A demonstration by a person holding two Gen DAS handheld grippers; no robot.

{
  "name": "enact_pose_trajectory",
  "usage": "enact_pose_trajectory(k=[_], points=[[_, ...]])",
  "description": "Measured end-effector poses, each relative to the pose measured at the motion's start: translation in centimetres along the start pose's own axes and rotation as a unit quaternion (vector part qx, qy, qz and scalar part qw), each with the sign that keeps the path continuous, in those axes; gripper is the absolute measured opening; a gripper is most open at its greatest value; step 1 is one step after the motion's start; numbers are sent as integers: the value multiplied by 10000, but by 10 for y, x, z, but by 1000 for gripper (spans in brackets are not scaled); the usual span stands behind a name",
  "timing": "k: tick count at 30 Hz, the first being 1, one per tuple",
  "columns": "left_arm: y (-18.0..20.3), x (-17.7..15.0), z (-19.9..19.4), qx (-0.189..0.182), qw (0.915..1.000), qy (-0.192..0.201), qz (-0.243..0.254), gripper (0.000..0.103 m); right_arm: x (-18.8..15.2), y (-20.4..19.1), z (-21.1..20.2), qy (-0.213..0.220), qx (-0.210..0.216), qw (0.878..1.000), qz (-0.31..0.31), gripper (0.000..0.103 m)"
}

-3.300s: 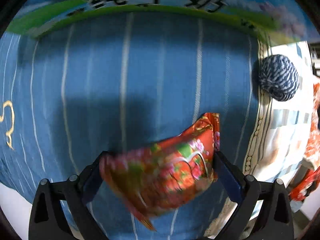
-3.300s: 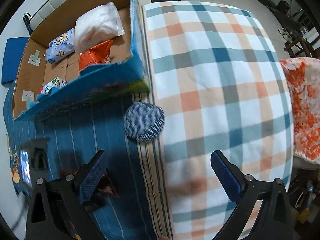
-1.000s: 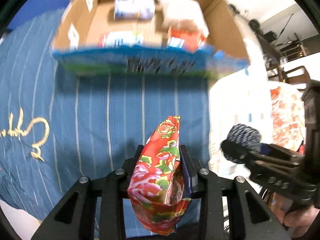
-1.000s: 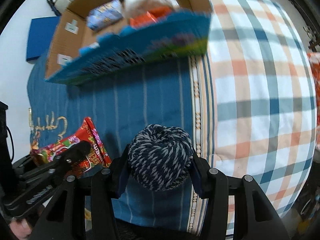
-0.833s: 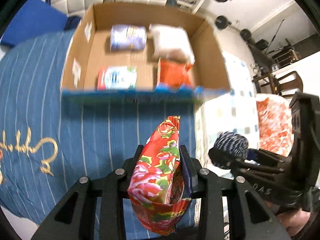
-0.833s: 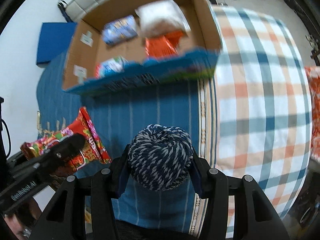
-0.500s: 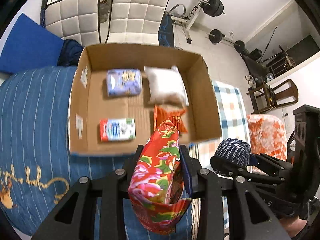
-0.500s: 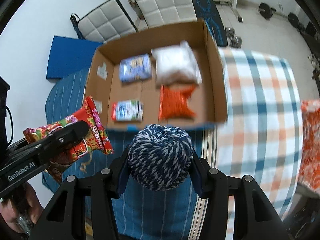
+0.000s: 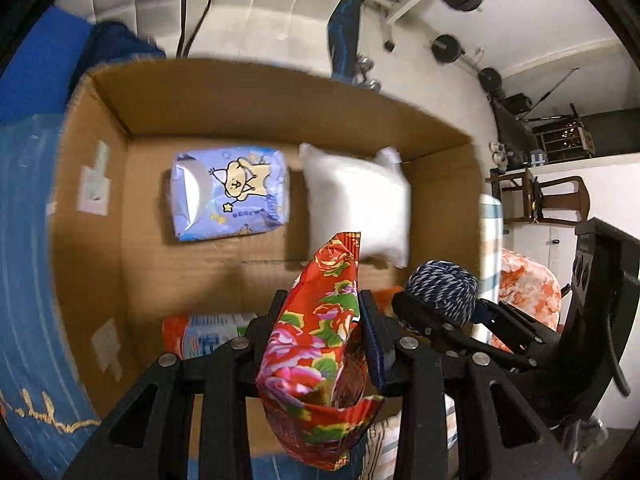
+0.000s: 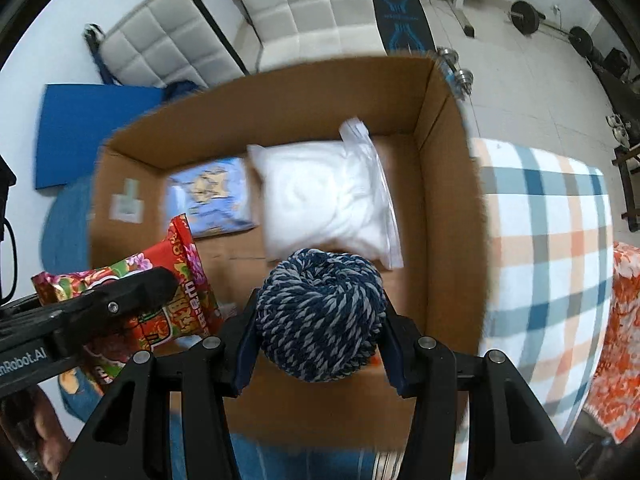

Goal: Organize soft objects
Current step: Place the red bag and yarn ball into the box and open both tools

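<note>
My left gripper [image 9: 322, 320] is shut on a red flowered snack bag [image 9: 320, 344], held over the near part of an open cardboard box [image 9: 92, 216]. My right gripper [image 10: 316, 320] is shut on a blue-and-white yarn ball [image 10: 320, 312], also over the box [image 10: 444, 216]. The yarn ball [image 9: 444, 292] and right gripper show at the right of the left wrist view. The snack bag [image 10: 176, 292] shows at the left of the right wrist view.
Inside the box lie a light blue pack with a cartoon star [image 9: 230, 192], a white pillow-like bag [image 9: 356, 208], a small blue-and-white pack [image 9: 212, 334] and an orange pack, mostly hidden. The box stands on a blue striped cloth [image 9: 24, 280] beside a checked cloth [image 10: 548, 248].
Both grippers have moved forward from above the blue cloth to over the box, still holding the snack bag and the yarn ball. The box now fills both views.
</note>
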State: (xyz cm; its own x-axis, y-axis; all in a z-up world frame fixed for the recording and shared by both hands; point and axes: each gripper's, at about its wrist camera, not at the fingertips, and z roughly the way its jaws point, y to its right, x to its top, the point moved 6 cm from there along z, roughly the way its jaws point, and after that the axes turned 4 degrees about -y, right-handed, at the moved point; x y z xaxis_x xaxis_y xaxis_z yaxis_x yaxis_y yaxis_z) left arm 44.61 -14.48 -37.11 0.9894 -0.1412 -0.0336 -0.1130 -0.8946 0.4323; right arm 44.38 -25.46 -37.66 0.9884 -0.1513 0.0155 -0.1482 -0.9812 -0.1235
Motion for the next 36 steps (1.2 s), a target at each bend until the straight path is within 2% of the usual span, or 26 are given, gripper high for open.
enact_pose_trajectory(k=[3, 7, 11, 14, 17, 20, 24, 29, 33, 36], points=[[-17, 15, 29, 2, 9996, -229, -176, 31, 8, 3, 31, -137, -52, 9999, 25, 54], [-34, 24, 57, -325, 9973, -455, -475, 31, 13, 4, 61, -239, -83, 9997, 72, 54], [-46, 23, 72, -20, 9978, -530, -396, 32, 8, 2, 71, -360, -129, 9993, -33, 54], [-53, 20, 78, 393, 9975, -557, -205, 35, 2, 2, 81, -575, -216, 9980, -118, 54], [-55, 20, 80, 551, 9964, -624, -167, 44, 2, 5, 92, -650, -295, 9974, -86, 55], [-57, 21, 79, 781, 9944, -697, -173, 55, 5, 9, 99, -726, -190, 9972, 32, 56], [-62, 22, 70, 915, 9935, -613, -292, 59, 9, 11, 101, -782, -89, 9969, 86, 56], [-67, 22, 53, 790, 9946, -432, -510, 70, 10, 25, 95, -789, -77, 9968, 78, 58], [-67, 19, 35, 929, 9945, -160, -454, 78, 8, 25, 87, -716, -217, 9972, 27, 59], [-66, 24, 16, 1100, 9934, 64, -322, 83, 4, 18, 83, -637, -263, 9976, 18, 64]])
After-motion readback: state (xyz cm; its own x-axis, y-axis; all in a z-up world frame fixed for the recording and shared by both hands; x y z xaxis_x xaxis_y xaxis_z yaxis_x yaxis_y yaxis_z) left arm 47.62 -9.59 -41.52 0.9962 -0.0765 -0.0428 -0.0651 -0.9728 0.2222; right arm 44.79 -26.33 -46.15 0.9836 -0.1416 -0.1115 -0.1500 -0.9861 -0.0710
